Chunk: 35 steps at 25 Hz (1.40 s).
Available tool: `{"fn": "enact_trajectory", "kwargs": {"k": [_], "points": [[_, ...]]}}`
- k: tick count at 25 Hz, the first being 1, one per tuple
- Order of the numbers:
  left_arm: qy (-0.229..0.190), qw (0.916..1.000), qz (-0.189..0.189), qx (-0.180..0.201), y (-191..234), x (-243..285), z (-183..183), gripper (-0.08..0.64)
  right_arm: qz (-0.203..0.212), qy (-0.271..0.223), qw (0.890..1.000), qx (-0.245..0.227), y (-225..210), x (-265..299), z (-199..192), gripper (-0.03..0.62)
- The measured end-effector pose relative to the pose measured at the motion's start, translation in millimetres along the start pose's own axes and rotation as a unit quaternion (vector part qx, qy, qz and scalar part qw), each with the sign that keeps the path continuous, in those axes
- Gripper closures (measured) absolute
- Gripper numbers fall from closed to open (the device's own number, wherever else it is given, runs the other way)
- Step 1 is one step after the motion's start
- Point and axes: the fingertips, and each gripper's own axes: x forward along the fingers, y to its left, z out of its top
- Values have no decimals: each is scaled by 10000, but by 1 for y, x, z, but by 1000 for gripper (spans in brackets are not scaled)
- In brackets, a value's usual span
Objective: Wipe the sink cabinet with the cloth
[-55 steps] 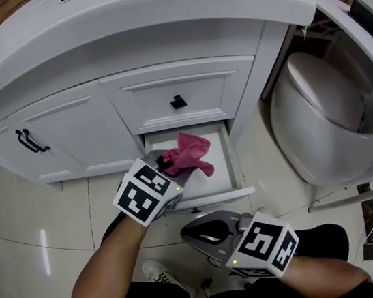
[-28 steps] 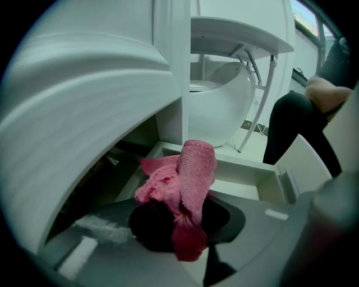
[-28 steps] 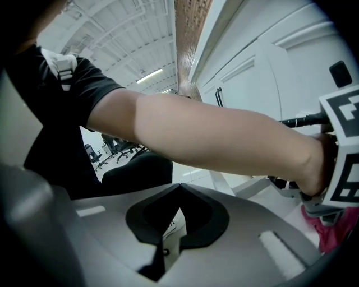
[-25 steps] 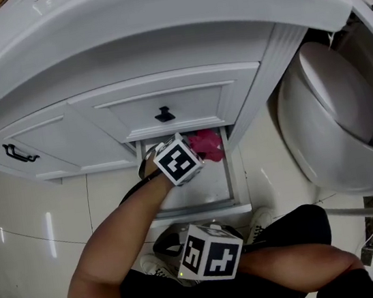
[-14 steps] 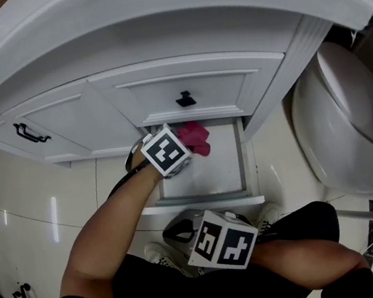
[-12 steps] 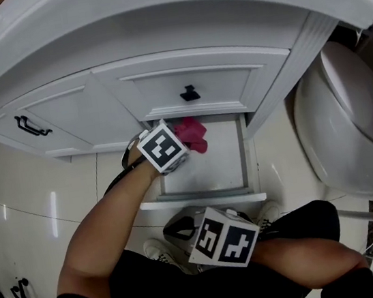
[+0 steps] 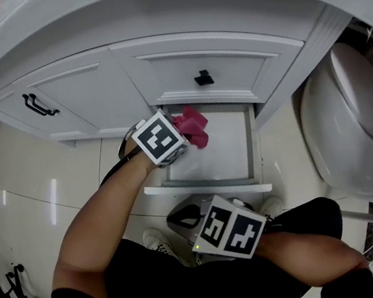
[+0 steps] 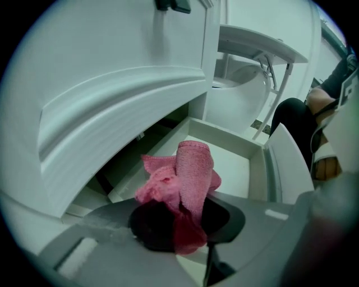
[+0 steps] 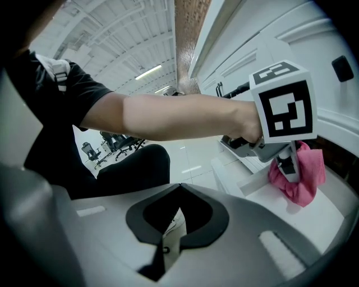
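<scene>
Wiping is under way inside the open bottom drawer (image 7: 210, 157) of the sink cabinet (image 7: 90, 100). The left tool (image 8: 182, 227) is clamped on the pink cloth (image 8: 193, 168), which bunches just ahead of its tips, down at the drawer's back corner under the upper drawer front. The right tool (image 9: 176, 216) is closed with nothing between its tips, held low behind the left tool and well apart from the cabinet.

Judgement: early to middle. Only the drawer floor near the left tool looks reached; the floor beyond the cloth, the drawer fronts and the door remain.

Against 2.2 s ago: the left tool was at the drawer's front lip and now sits deeper in. The right tool has stayed low and idle.
</scene>
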Motion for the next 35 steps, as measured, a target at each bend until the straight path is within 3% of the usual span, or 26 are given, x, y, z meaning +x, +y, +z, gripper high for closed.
{"fn": "enact_trajectory", "kwargs": {"k": [7, 11, 21, 35], "points": [[-452, 9935, -903, 523, -70, 9, 56, 463, -39, -38, 10000, -22, 7, -6, -3, 586], [-706, 9867, -1205, 831, -96, 26, 86, 463, -96, -66, 9999, -22, 7, -11, -5, 586], [-212, 9869, -1231, 1022, -102, 47, 70, 463, -146, -42, 9999, -2, 3, -17, -11, 586], [425, 9928, -702, 869, -55, 13, -9, 465, -110, 50, 9999, 21, 4, -11, -15, 586]]}}
